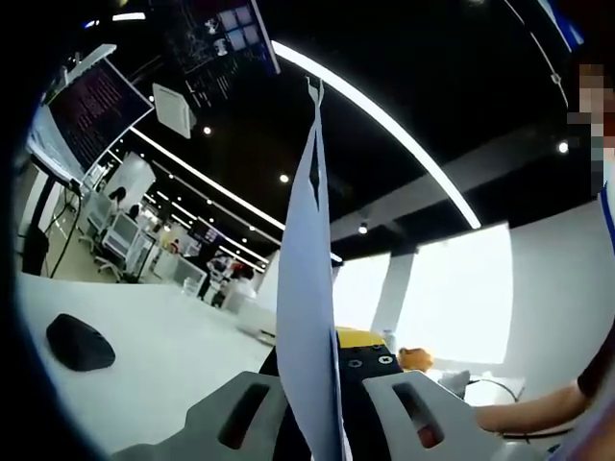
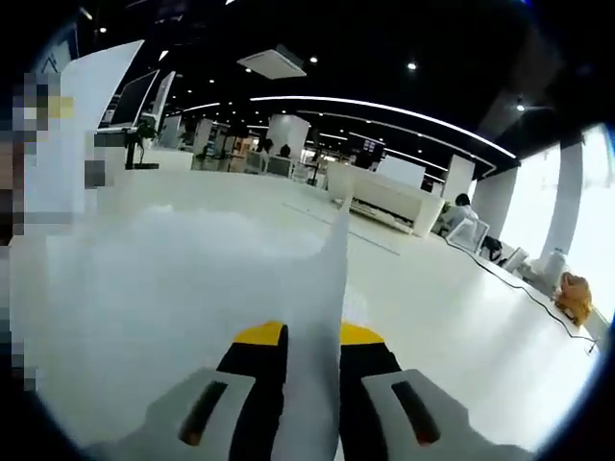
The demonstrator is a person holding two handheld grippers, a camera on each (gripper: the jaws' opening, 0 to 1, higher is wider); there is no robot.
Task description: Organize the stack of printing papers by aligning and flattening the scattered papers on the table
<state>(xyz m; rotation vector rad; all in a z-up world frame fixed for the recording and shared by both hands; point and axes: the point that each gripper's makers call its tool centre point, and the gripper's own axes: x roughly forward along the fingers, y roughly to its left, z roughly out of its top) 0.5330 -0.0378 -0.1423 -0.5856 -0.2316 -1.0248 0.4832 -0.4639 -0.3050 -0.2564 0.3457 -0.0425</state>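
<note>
1. The broad white table (image 1: pixel 163 355) runs under both your tools and serves as the landmark.
2. Your thin white sheets of printing paper (image 1: pixel 309 317) are lifted off the table and stand edge-on above it.
3. Your left gripper (image 1: pixel 332 408) is closed narrow, with the paper pinched between its grey jaws.
4. Your right gripper (image 2: pixel 312 403) likewise clamps the paper's edge over the table.
5. A dark, rounded, wedge-like object (image 1: pixel 80 343) lies on the table, well apart from the paper.
</note>
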